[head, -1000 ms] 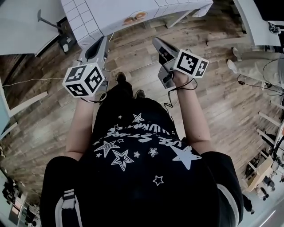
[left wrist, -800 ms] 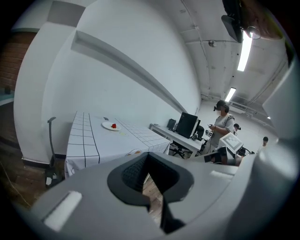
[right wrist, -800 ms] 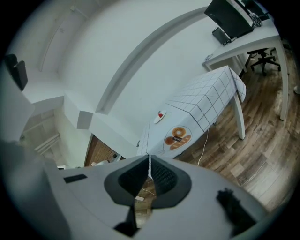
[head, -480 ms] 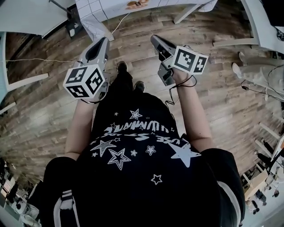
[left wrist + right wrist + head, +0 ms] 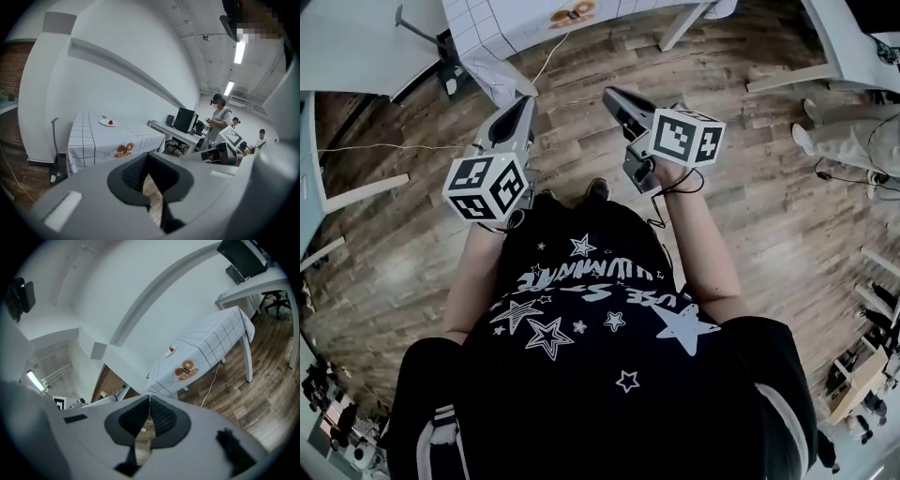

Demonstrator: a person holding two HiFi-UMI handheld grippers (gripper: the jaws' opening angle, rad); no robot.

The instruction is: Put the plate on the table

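Observation:
A white plate (image 5: 107, 122) with a small red thing on it lies on the table with the checked cloth (image 5: 91, 140), far ahead in the left gripper view. The right gripper view shows the same plate (image 5: 170, 351) and table (image 5: 213, 343) at a distance. In the head view only the cloth's edge (image 5: 502, 23) shows at the top. My left gripper (image 5: 525, 101) is shut and empty over the wood floor. My right gripper (image 5: 609, 94) is shut too; its jaws have just been closing the last bit, with nothing between them.
A white desk with a monitor (image 5: 184, 120) and office chairs stands behind the table, with several people (image 5: 218, 117) further back. A cable (image 5: 546, 64) runs from the table across the floor. More white furniture (image 5: 356, 47) sits at the left, and someone's legs (image 5: 844, 136) at the right.
In the head view both grippers have shifted slightly up and left, and the table has slid toward the top edge. Both stayed shut and empty.

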